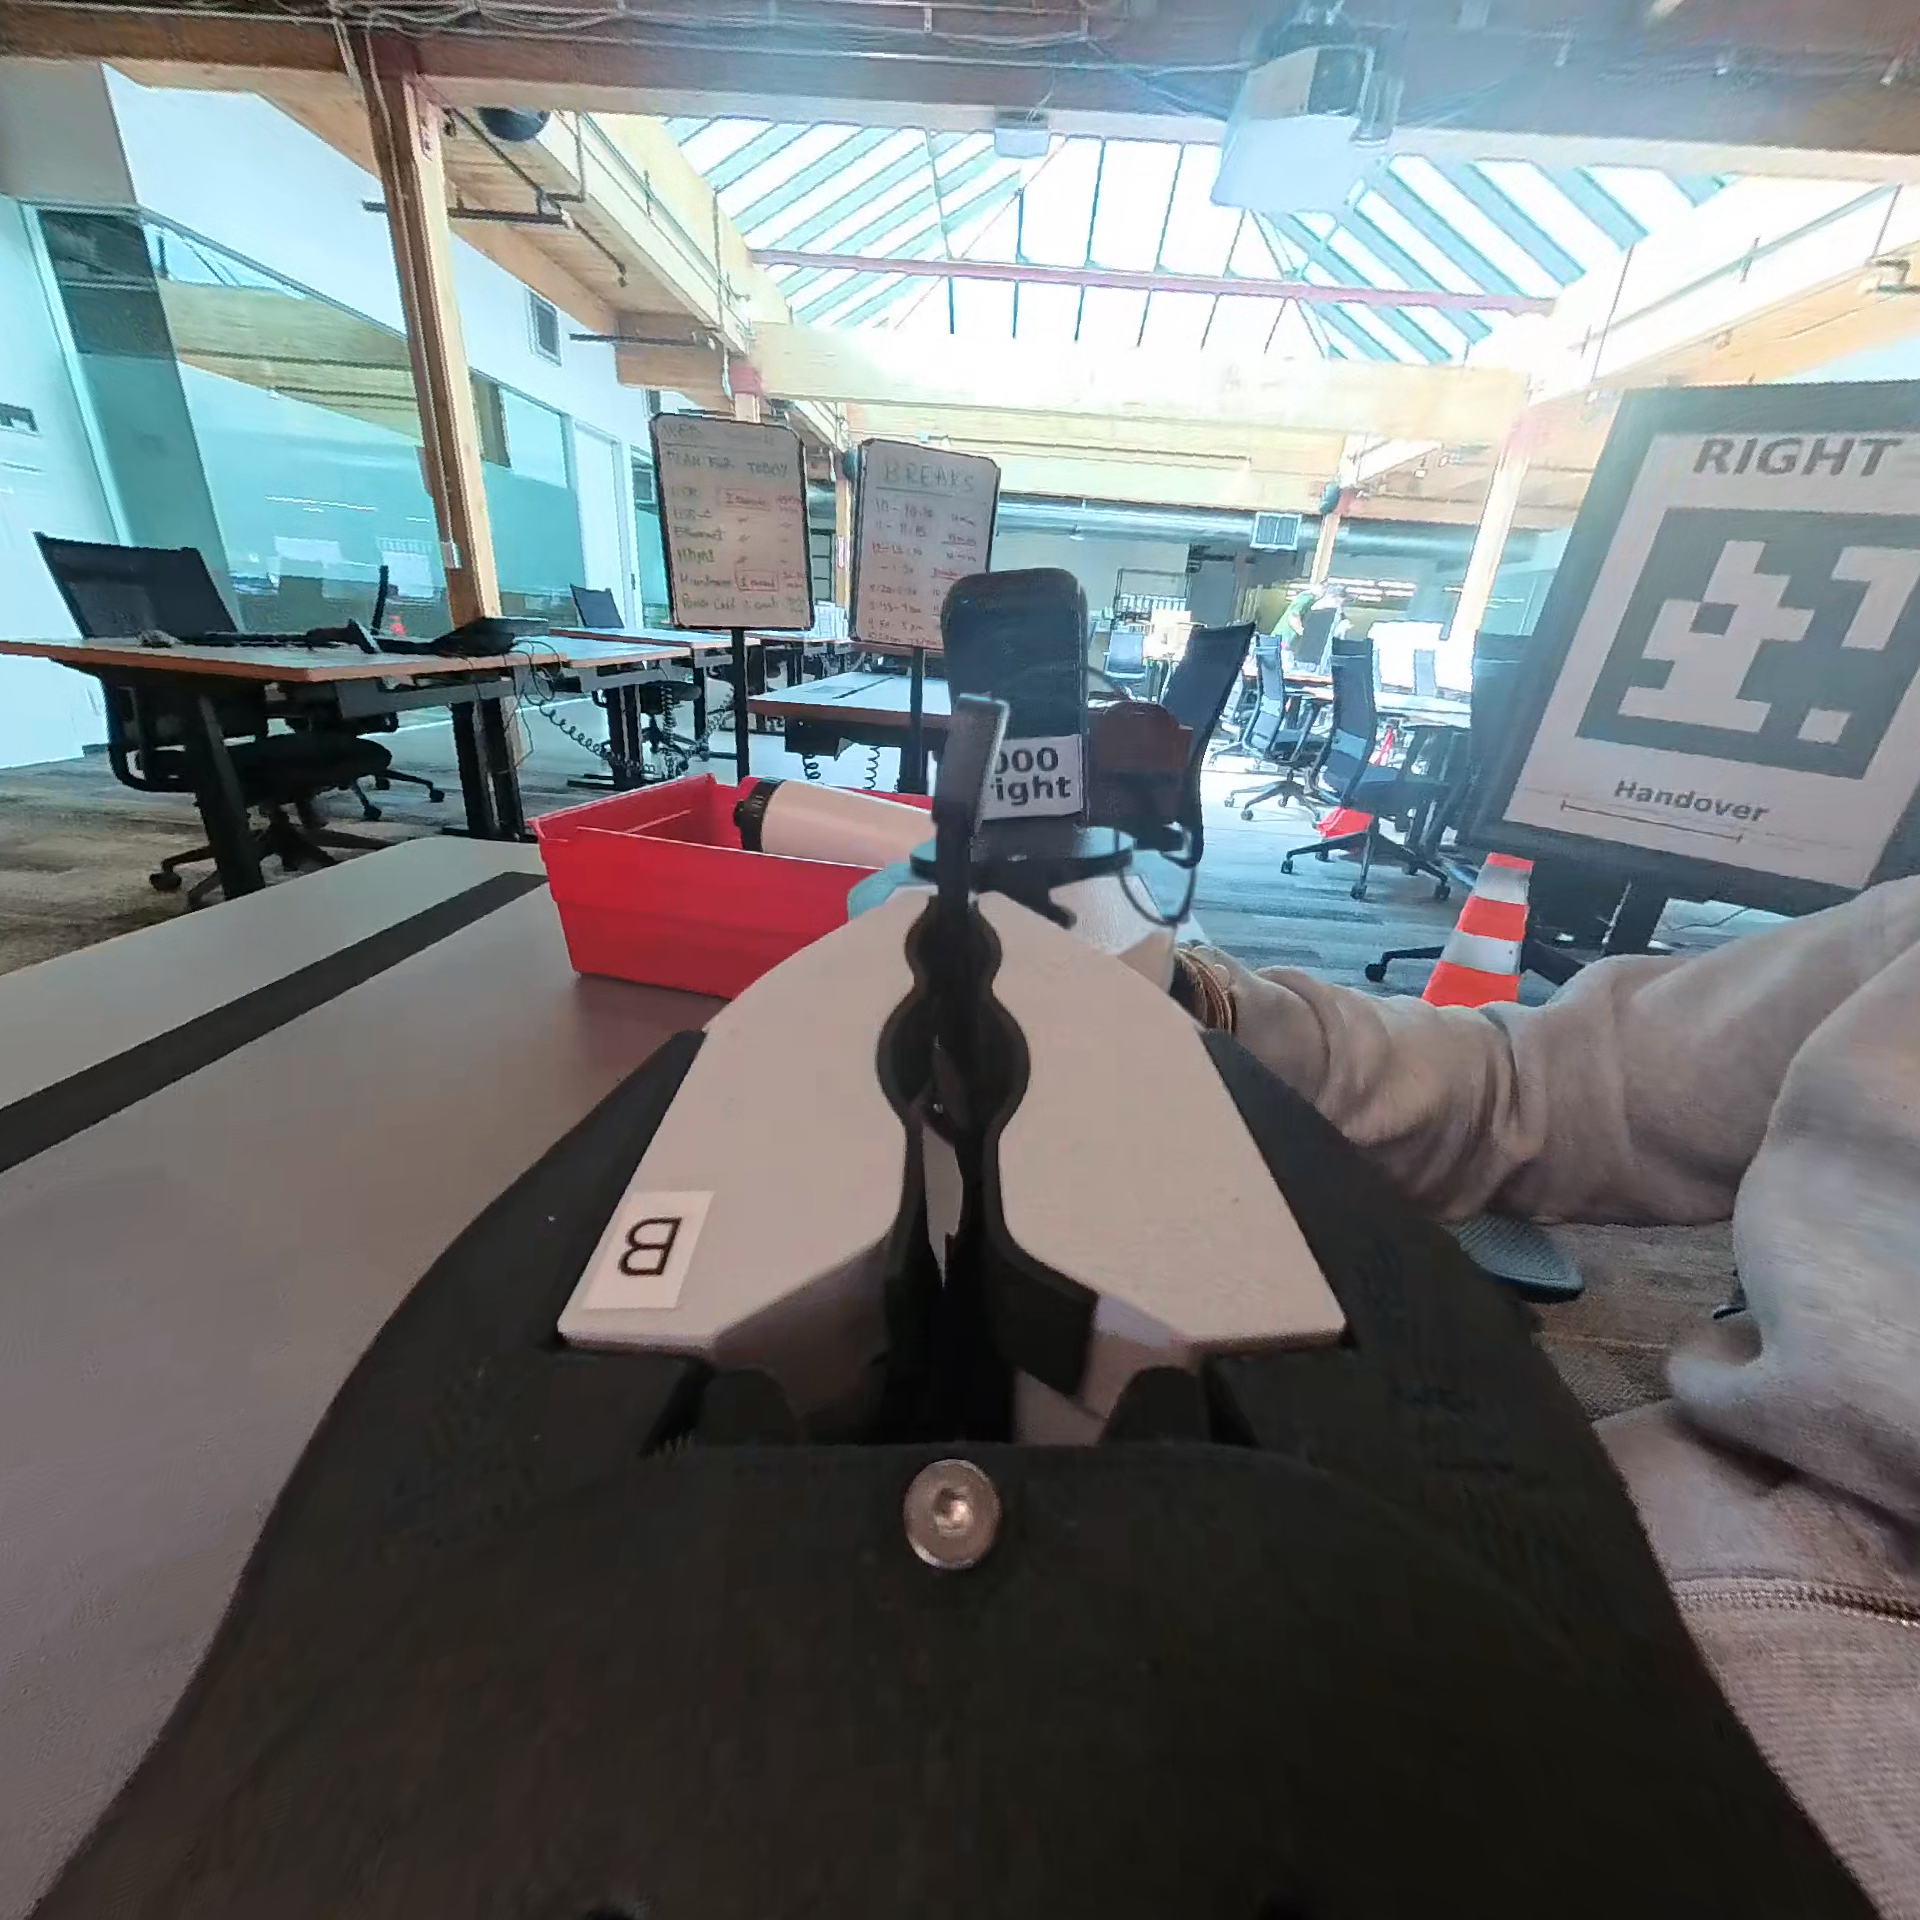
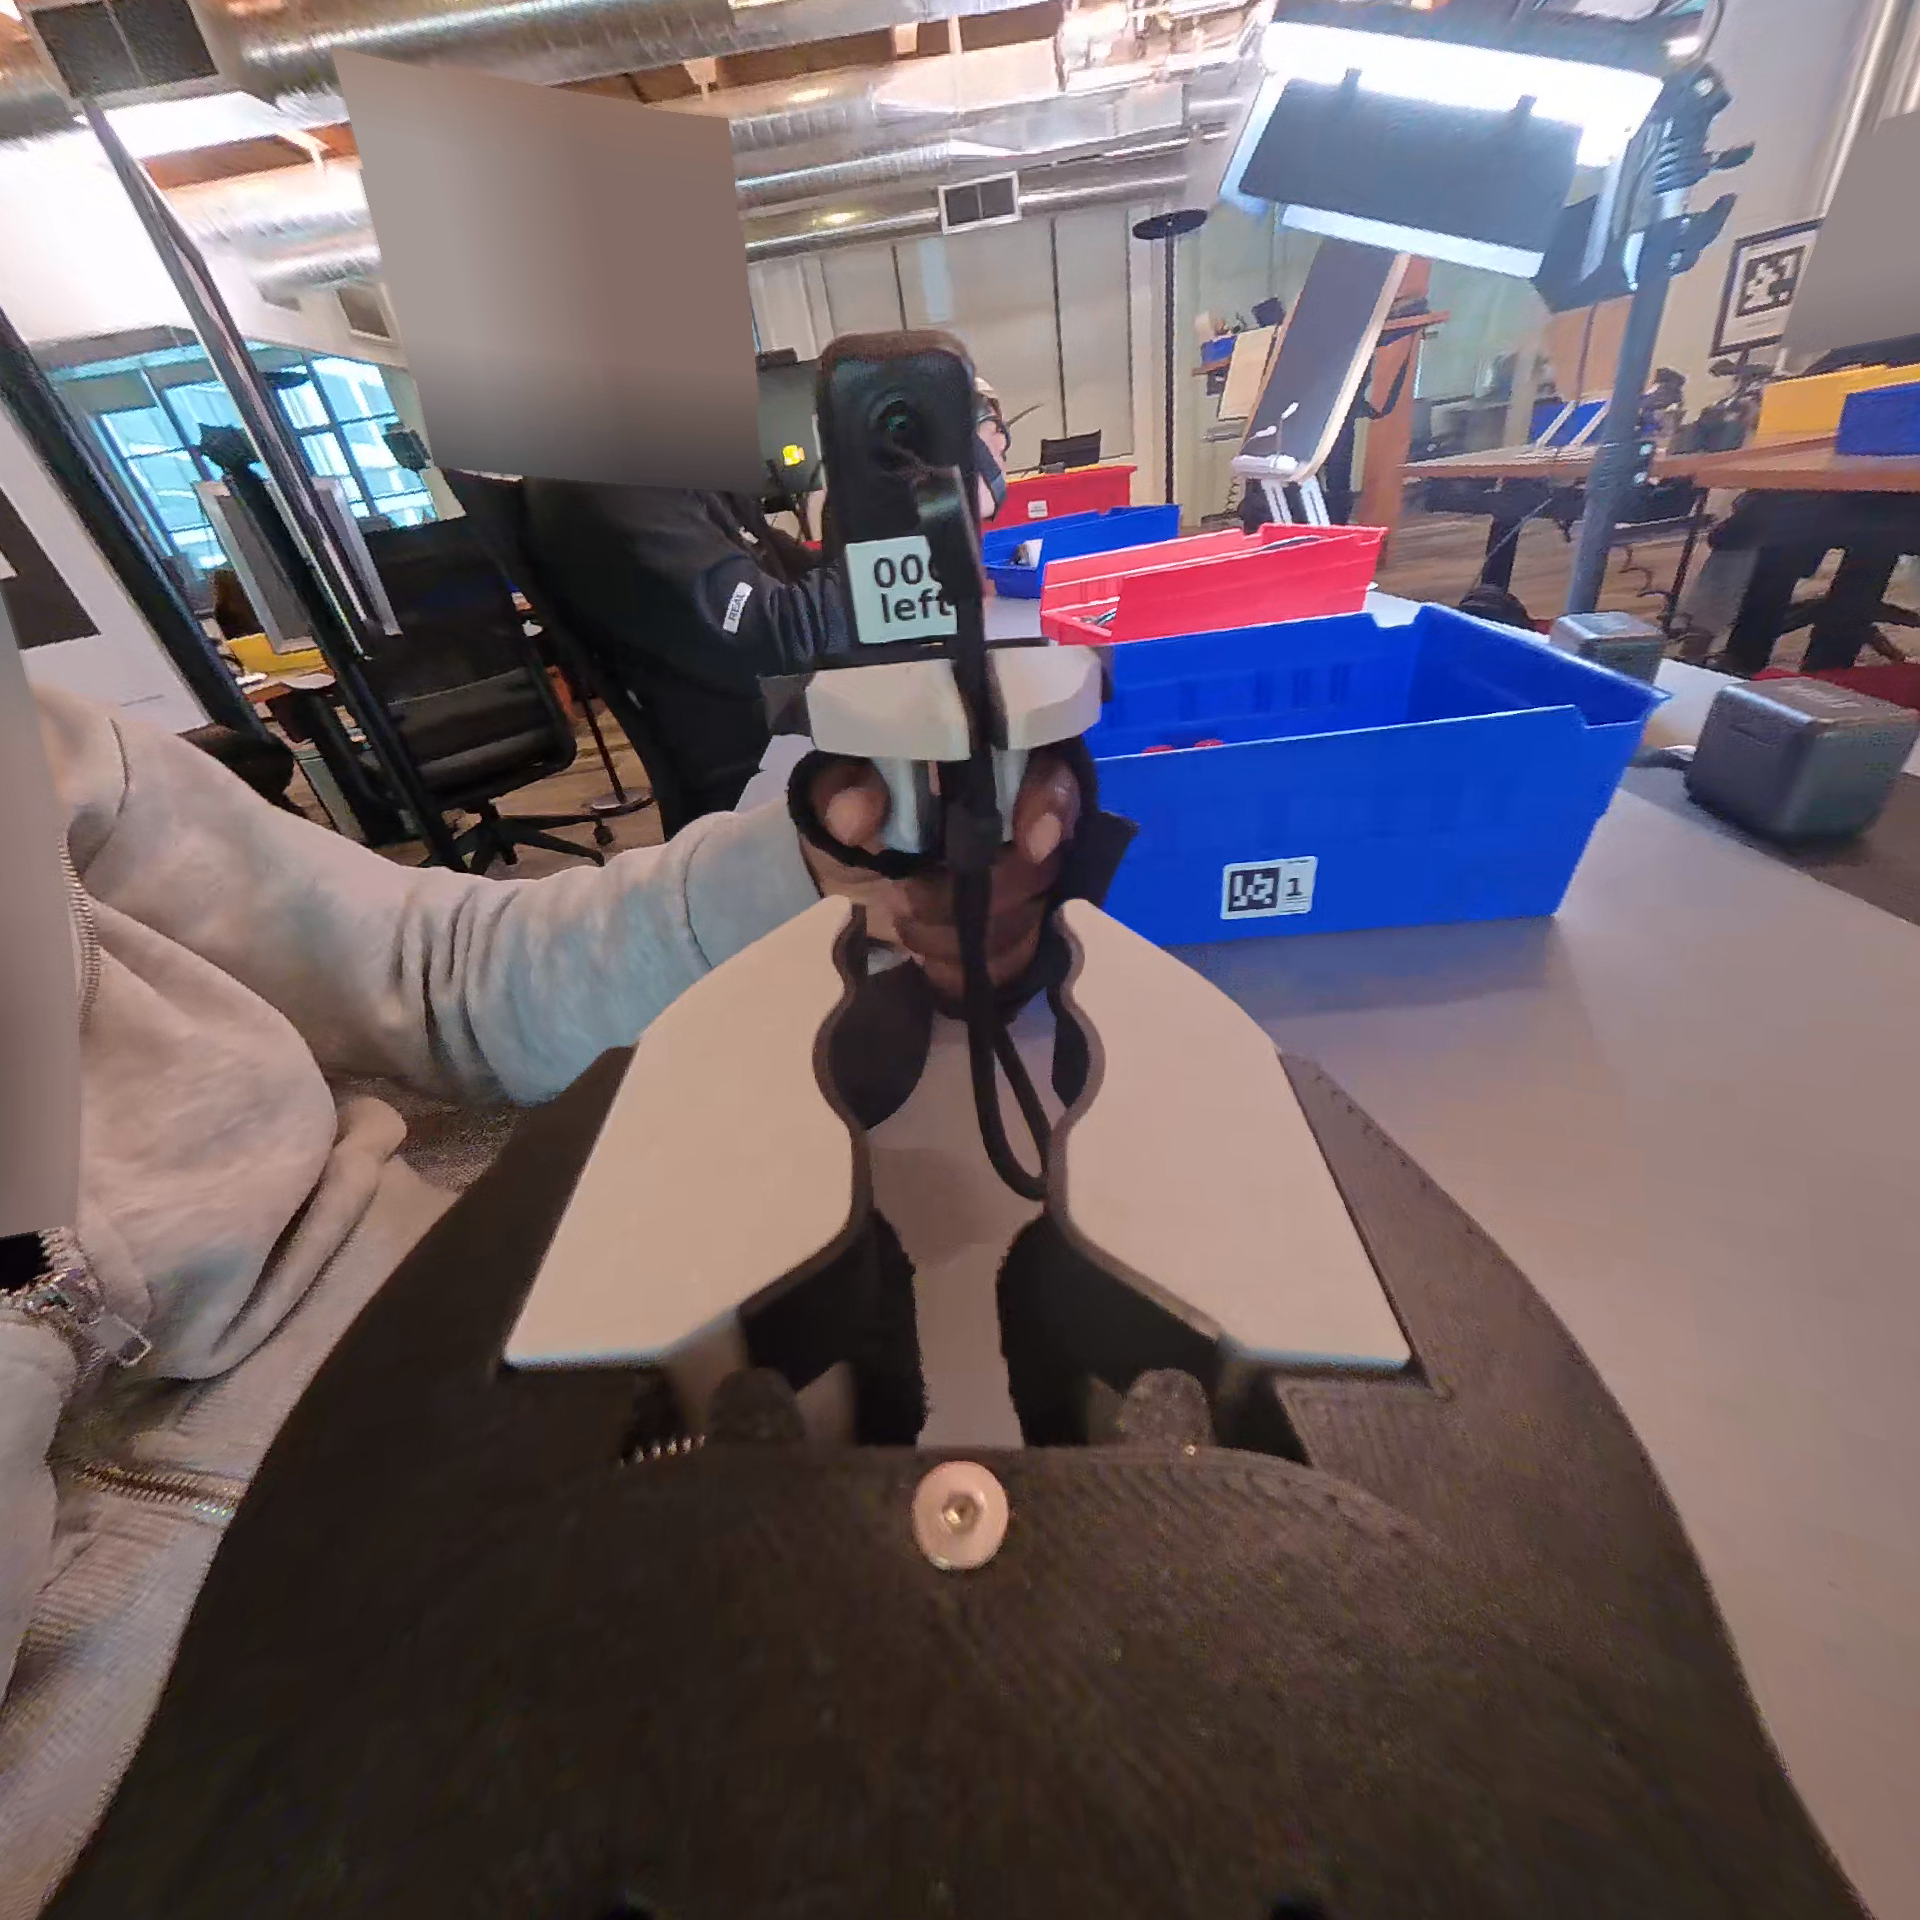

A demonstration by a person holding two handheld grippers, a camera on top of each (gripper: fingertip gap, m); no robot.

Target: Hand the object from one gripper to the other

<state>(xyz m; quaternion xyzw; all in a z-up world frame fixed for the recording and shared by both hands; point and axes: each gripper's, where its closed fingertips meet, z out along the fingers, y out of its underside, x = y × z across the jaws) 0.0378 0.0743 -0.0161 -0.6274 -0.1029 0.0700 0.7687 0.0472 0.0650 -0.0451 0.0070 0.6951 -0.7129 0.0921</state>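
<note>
At frame centre the left gripper (image 1: 951, 1039) pinches a thin black corded object (image 1: 961, 790) upright, while the right gripper (image 2: 961, 1049) stands parted around its dangling loop; releasing early would likely drop it onto the table (image 2: 1558, 1091).

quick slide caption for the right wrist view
Open right gripper faces the left gripper, which holds a thin black corded object upright between them; blue bin behind.

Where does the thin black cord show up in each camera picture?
Left wrist view: centre, black cord upright, pinched in the shut left gripper.
Right wrist view: centre, cord hanging from that gripper, loop between the open right gripper's fingers.
Shared landmark: the grey table.
</note>
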